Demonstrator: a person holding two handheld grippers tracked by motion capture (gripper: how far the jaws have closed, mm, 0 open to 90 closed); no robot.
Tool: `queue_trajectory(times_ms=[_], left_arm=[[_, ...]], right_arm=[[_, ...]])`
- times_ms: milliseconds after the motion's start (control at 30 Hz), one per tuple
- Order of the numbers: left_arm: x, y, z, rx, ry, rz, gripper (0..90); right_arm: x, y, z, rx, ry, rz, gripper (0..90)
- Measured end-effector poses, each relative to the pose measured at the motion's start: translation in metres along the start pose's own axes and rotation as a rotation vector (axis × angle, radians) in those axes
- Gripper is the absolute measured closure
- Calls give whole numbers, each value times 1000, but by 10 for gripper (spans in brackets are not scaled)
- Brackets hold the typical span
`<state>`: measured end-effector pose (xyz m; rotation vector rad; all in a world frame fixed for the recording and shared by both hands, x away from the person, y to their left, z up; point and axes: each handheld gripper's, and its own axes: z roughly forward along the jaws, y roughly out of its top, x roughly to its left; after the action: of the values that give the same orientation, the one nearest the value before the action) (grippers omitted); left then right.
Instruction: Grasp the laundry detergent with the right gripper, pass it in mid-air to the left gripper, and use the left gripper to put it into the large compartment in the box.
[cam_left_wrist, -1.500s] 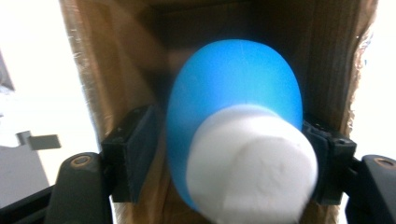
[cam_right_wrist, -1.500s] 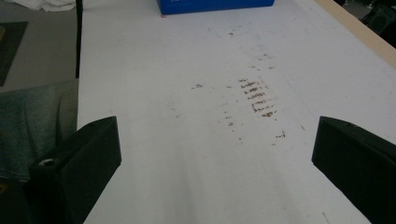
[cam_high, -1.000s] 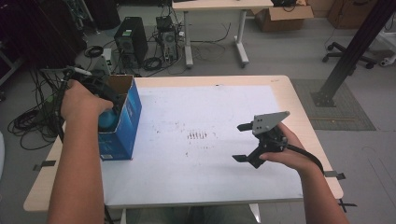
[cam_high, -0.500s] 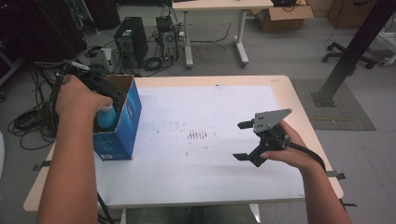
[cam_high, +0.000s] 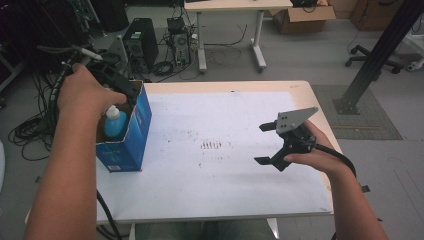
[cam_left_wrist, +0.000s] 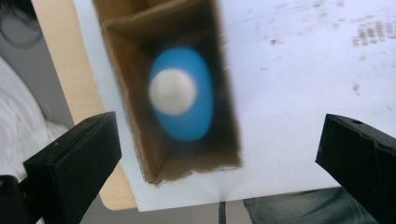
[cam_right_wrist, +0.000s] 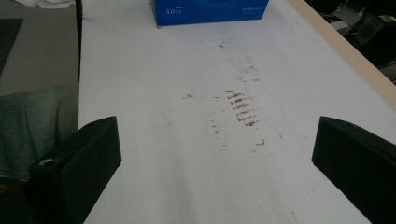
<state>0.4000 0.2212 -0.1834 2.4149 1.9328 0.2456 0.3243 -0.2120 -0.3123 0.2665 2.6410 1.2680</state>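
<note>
A blue cardboard box (cam_high: 127, 135) stands open-topped at the table's left edge. Inside it stands a blue bottle with a white cap (cam_high: 115, 123); from above, the left gripper view shows the bottle (cam_left_wrist: 184, 100) blurred in the box (cam_left_wrist: 224, 112). My left gripper (cam_high: 117, 85) hovers over the box, held in a hand, its jaws wide apart and empty (cam_left_wrist: 219, 158). My right gripper (cam_high: 267, 142) hangs over the table's right part, open and empty (cam_right_wrist: 217, 154), pointing toward the box (cam_right_wrist: 210, 11).
The white table sheet (cam_high: 220, 165) carries brown smudges (cam_high: 212, 145) at its middle. Computers and cables (cam_high: 150, 45) lie on the floor behind the table. A second table (cam_high: 235, 7) stands farther back. Cables trail from both grippers.
My left gripper has risen and drawn back from the box, leaving the bottle standing inside. The right gripper has stayed in place.
</note>
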Motion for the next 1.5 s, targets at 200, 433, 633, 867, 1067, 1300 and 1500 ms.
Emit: queue_trajectory(times_ms=[200, 433, 633, 867, 1067, 1300, 1500], left_arm=[[-30, 4, -25, -22, -27, 141, 2], [-64, 10, -32, -21, -61, 334, 3], [-85, 10, -28, -2, -157, 503, 4], [-104, 5, -16, 27, -188, 683, 3], [-120, 4, -2, 37, -164, 778, 3], [-134, 3, 15, 35, -139, 951, 2], [-142, -3, 32, 66, -114, 1095, 2]], right_arm=[[-11, 11, -8, 37, -15, -8, 16], [-22, 30, -19, 104, -26, -37, 17], [-28, 47, -24, 164, 10, -74, 20], [-28, 55, -19, 244, 47, -105, 23], [-26, 53, -6, 303, 76, -116, 27], [-26, 51, 4, 379, 123, -127, 31], [-26, 49, 8, 431, 151, -121, 32]])
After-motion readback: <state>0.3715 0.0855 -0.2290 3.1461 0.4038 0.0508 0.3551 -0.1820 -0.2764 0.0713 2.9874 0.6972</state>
